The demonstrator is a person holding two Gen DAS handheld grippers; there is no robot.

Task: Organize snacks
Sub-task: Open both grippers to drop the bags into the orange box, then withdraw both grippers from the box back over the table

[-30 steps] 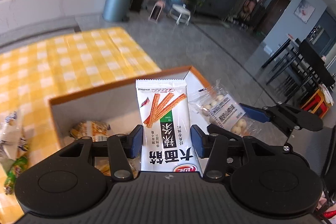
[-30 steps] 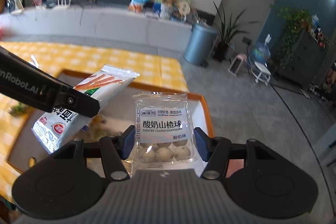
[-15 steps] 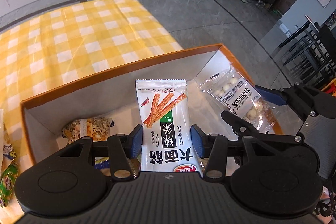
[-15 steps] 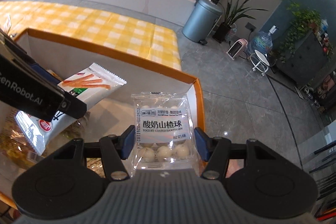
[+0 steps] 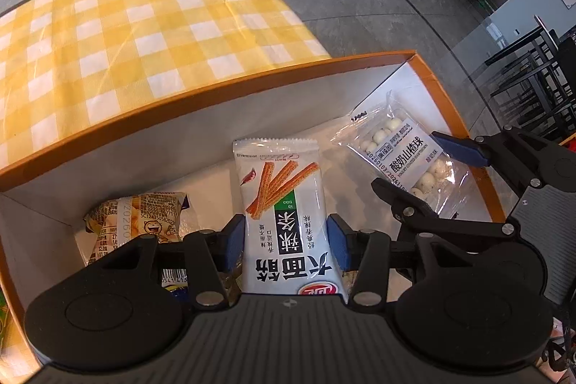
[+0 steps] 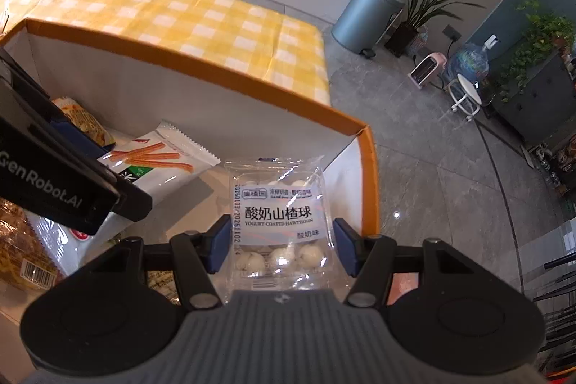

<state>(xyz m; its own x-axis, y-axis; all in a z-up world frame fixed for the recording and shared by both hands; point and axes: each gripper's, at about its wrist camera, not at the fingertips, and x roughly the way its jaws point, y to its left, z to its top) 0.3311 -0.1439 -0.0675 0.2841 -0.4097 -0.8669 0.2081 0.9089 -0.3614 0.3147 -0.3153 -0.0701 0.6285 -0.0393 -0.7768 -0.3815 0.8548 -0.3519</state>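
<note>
two packets in hand, both low inside the orange-rimmed box (image 5: 201, 103). our left gripper (image 5: 286, 245) pinches the spicy stick packet (image 5: 284, 200) mid-box; our right gripper (image 6: 280, 245) pinches the yogurt hawthorn ball bag (image 6: 279, 222) near the right wall. best we lower each to the white floor before letting go, stick packet landing right of the yellow snack bag (image 5: 136, 222), and keep the grippers well apart so they don't knock.

left gripper (image 5: 286, 242), right gripper (image 6: 280, 245), both clamped
</note>
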